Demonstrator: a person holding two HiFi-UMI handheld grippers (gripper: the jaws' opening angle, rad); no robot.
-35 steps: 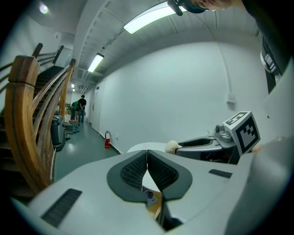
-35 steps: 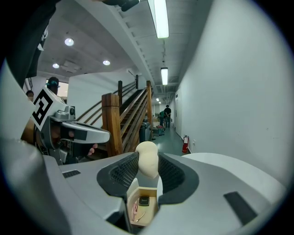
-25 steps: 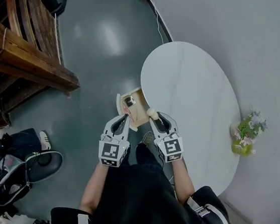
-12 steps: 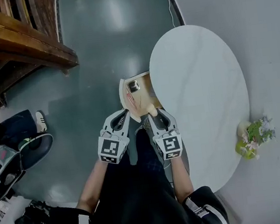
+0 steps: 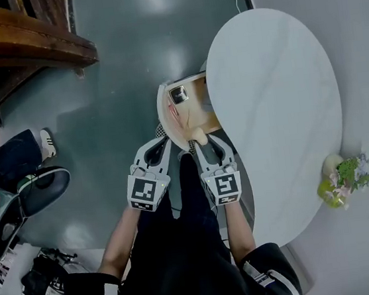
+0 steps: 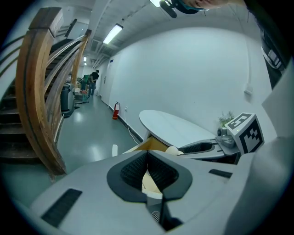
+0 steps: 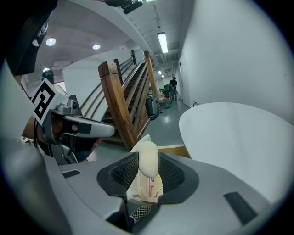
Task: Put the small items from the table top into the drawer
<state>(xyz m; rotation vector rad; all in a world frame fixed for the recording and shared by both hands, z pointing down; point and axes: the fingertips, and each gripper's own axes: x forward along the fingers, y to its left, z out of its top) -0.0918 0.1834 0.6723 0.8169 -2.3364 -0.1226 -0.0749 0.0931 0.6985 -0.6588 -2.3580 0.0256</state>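
Right gripper view showed the right gripper (image 7: 148, 170) clamped on a cream, rounded item (image 7: 148, 157), its 2 pads pressing the item's sides while the rounded top stood above them. In the head view that item hung over the near edge of the open drawer (image 5: 164, 116), which stuck out from under the tabletop's left edge. The left gripper (image 6: 148, 160) hovered just beside it, its jaw tips together with nothing between them.

Inside the drawer lay 2 things already: a small dark square item (image 5: 178, 95) near the far end and a thin pink item (image 5: 174, 113) closer to the middle. The tabletop (image 5: 278, 98) looked bare except for a bunch of flowers (image 5: 345, 180) with something yellowish at its base, set at the right edge.

By my reading, the task was nearly through: the cream piece was the last loose item, and it needed only lowering and releasing into the drawer. Whether the flowers counted as a small item, I could not tell.
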